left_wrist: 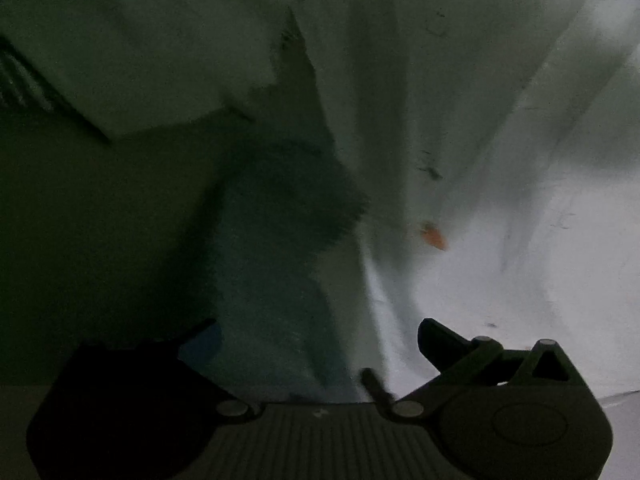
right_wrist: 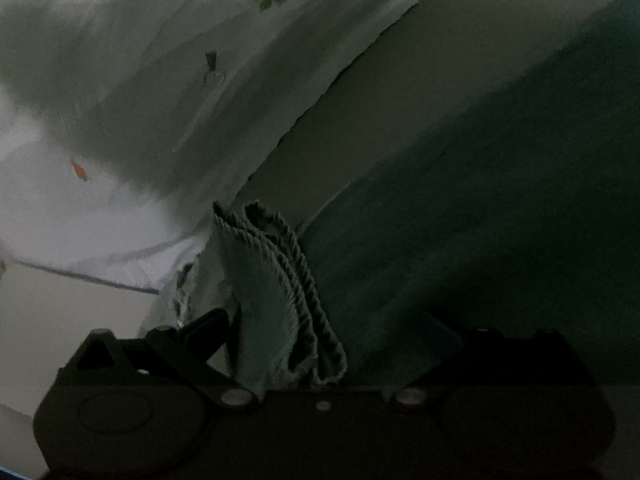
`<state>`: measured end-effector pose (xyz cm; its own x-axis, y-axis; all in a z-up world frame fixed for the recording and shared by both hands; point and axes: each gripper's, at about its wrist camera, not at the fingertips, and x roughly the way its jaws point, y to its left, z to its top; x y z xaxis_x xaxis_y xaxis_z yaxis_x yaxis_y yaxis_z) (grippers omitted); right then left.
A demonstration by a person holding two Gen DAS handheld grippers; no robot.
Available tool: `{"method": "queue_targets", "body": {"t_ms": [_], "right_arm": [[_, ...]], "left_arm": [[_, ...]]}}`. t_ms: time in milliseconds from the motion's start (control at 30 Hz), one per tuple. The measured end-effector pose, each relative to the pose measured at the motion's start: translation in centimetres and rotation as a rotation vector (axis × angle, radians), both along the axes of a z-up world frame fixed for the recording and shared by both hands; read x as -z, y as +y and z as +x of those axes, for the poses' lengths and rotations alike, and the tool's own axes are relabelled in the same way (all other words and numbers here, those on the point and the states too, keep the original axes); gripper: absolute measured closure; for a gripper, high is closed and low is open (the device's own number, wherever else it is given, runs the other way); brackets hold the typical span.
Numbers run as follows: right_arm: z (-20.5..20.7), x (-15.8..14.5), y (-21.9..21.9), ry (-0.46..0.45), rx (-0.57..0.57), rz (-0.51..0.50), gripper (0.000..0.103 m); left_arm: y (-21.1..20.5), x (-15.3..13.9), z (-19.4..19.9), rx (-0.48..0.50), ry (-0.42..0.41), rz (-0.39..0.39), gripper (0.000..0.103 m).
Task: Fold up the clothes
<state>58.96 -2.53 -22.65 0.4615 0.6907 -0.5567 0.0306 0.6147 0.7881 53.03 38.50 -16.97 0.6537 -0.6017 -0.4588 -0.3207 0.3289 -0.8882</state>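
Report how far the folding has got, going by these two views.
Done: little shows. The white cloth with carrot prints lies rumpled, not squared. In hand: the left tool stands open, the teal cloth loose between its fingers; the right tool also looks open, with a doubled teal hem standing between its fingers. Left: flattening and folding both cloths.

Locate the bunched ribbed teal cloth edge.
Right wrist view, bottom centre: the teal cloth stands between the right gripper's spread fingers, beside the white carrot-print fabric.
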Motion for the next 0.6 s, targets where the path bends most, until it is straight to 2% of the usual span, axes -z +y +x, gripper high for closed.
{"method": "queue_targets", "body": {"t_ms": [167,267,333,400,433,467,500,567,600], "right_arm": [[1.7,0.3,1.3,-0.001,-0.076,0.007,0.013],[2.5,0.8,1.9,0.003,-0.11,0.024,0.023],[3.1,1.3,2.6,0.023,-0.135,0.043,0.033],[3.5,1.9,3.2,0.043,-0.161,0.061,0.047],[3.6,2.1,3.5,0.05,-0.172,0.067,0.05],[3.7,2.3,3.7,0.058,-0.177,0.07,0.058],[3.6,2.5,3.6,0.075,-0.179,0.087,0.073],[3.5,2.9,3.3,0.107,-0.178,0.145,0.083],[3.3,3.2,3.0,0.111,-0.169,0.197,0.085]], "left_arm": [[0.2,1.0,0.4,0.022,0.109,0.144,0.0],[0.2,1.0,0.6,0.028,0.1,0.15,0.0],[0.4,1.0,0.6,0.039,0.095,0.152,0.0],[0.8,1.1,0.4,0.044,0.09,0.146,0.0],[1.0,1.1,0.3,0.037,0.091,0.135,0.0],[1.2,1.2,0.3,0.027,0.094,0.121,0.0],[1.2,1.4,0.4,0.019,0.097,0.108,0.0],[1.1,1.9,0.6,0.017,0.092,0.094,0.0],[1.1,2.0,0.6,0.022,0.084,0.094,0.0]]}}
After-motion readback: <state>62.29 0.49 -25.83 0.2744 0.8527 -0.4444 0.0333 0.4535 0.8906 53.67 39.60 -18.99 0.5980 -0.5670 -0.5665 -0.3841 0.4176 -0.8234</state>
